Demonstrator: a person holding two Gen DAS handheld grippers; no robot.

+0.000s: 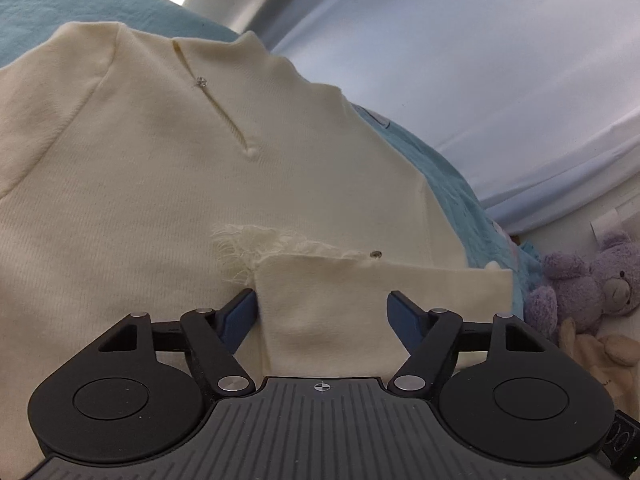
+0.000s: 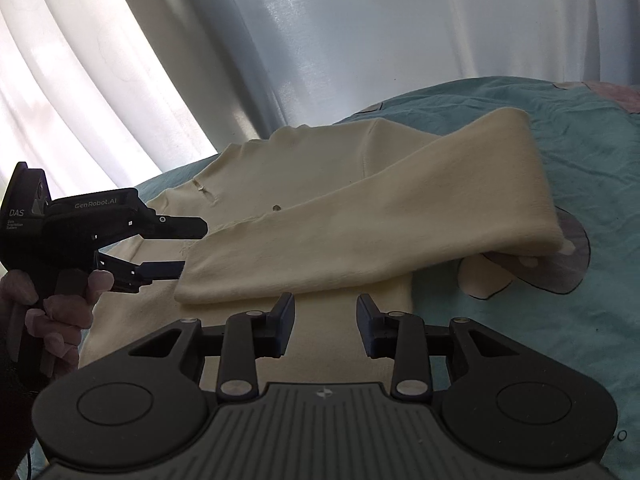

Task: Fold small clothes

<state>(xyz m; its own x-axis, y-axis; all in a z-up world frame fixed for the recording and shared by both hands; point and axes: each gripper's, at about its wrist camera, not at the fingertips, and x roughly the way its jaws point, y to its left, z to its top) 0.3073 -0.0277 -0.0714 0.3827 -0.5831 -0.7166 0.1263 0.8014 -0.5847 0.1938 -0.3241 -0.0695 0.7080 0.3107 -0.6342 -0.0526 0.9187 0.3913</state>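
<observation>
A cream knit top (image 1: 160, 184) lies flat on a teal bedsheet (image 2: 580, 320), neckline away from me, with a slit and small stud at the neck. One sleeve (image 2: 380, 232) is folded across the body; its cuff end (image 1: 340, 308) sits between my left gripper's open blue fingers. My left gripper (image 1: 322, 308) is open around the cuff; it also shows in the right wrist view (image 2: 188, 246), open at the sleeve end. My right gripper (image 2: 325, 316) is open and empty, just in front of the folded sleeve, above the top's lower body.
White curtains (image 2: 320, 40) hang behind the bed. A purple teddy bear (image 1: 588, 284) and a beige soft toy (image 1: 600, 356) lie at the right of the bed. The sheet has a printed grey and white figure (image 2: 560, 268) beside the top.
</observation>
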